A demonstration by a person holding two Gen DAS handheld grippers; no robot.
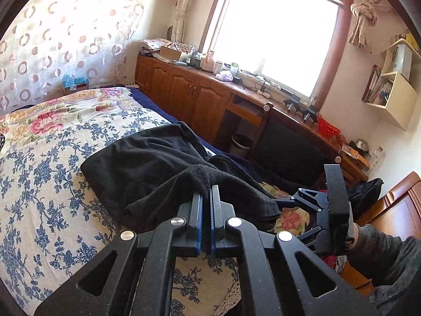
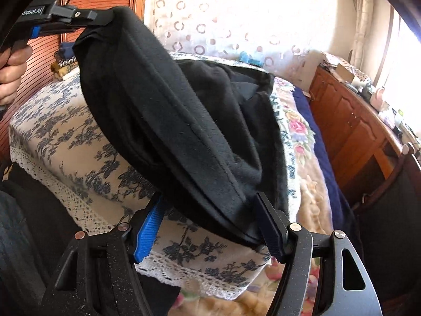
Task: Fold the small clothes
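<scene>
A black fleecy garment point(image 1: 147, 173) lies partly on the blue-flowered bedspread point(image 1: 39, 184) and partly lifted. My left gripper point(image 1: 206, 197) is shut on a fold of it; in the right wrist view the same left gripper point(image 2: 100, 17) holds one corner point(image 2: 115, 21) up at the top left. From there the garment point(image 2: 171, 121) hangs down in a stretched band to my right gripper point(image 2: 210, 210). Its fingers stand wide apart, with the garment's hem lying between them and the blue pad point(image 2: 148, 229) bare. The right gripper point(image 1: 315, 202) also shows at the garment's right end.
A wooden cabinet run point(image 1: 184, 87) with clutter stands under the bright window point(image 1: 276, 34). A dark chair point(image 1: 289, 142) and a waste bin point(image 1: 240, 142) stand beside the bed. A hand point(image 2: 10, 73) grips the left handle; a grey sleeve point(image 1: 386, 250) is at lower right.
</scene>
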